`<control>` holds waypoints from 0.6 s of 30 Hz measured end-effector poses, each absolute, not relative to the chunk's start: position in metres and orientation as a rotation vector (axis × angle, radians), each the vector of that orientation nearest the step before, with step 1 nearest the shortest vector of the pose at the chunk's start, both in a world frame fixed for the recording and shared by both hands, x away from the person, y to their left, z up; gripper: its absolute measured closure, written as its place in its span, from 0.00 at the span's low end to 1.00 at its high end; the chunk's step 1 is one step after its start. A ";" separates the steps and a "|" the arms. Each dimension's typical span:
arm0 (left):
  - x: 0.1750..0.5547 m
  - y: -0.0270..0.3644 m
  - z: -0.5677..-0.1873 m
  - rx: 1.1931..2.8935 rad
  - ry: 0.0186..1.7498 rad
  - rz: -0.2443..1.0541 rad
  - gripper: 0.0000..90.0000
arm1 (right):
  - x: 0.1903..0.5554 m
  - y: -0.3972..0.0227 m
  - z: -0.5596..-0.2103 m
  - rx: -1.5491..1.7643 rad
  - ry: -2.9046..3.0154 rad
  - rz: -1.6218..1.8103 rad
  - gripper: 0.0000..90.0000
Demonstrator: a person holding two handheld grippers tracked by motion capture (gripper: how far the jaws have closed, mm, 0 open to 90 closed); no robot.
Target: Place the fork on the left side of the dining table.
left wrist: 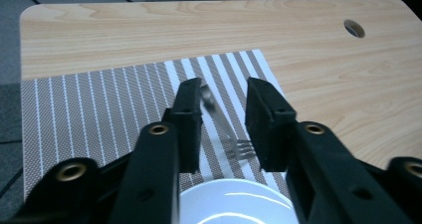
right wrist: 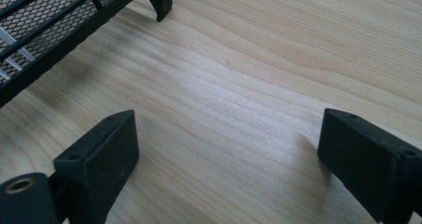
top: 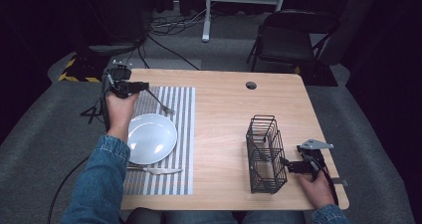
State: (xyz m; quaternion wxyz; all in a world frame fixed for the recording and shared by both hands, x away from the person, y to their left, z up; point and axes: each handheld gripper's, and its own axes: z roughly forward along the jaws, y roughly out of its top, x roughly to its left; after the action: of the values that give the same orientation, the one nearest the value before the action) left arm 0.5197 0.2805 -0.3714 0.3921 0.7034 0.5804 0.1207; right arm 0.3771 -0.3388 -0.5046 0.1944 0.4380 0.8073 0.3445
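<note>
Now the fork lies on the striped mat, just past the far rim of the white plate. The left gripper hangs right over it with its fingers apart, let go; the fork shows between them but they do not press it. I think the fork is thin, hard, light and slippery, so pinching the middle of its handle looks best. The right gripper rests on the bench well to the plate's right, fingers spread and empty, beside the wire basket. The high view shows a knife near the plate's front; the left gripper view shows the fork's prongs up close.
</note>
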 end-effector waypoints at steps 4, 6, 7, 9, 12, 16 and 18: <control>0.522 0.285 -0.376 1.782 1.499 0.304 0.59 | 0.377 -0.339 -0.505 1.229 2.263 0.966 0.10; 0.522 0.286 -0.377 1.778 1.511 0.303 0.56 | 0.377 -0.339 -0.505 1.228 2.263 0.966 0.10; 0.524 0.289 -0.379 1.781 1.523 0.303 0.56 | 0.377 -0.339 -0.505 1.228 2.263 0.966 0.10; 0.524 0.290 -0.380 1.782 1.533 0.301 0.54 | 0.377 -0.339 -0.505 1.229 2.263 0.965 0.10; 0.527 0.293 -0.384 1.774 1.570 0.291 0.51 | 0.377 -0.339 -0.505 1.229 2.262 0.965 0.10; 0.529 0.297 -0.388 1.783 1.588 0.288 0.52 | 0.377 -0.339 -0.505 1.229 2.262 0.965 0.10; 0.530 0.302 -0.392 1.773 1.607 0.269 0.52 | 0.377 -0.339 -0.505 1.229 2.262 0.965 0.10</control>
State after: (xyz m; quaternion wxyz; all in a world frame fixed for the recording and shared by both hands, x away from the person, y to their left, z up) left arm 0.5297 0.3015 -0.3920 0.3589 0.6873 0.6229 0.1043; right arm 0.3770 -0.3387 -0.5046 0.1950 0.4385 0.8070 0.3442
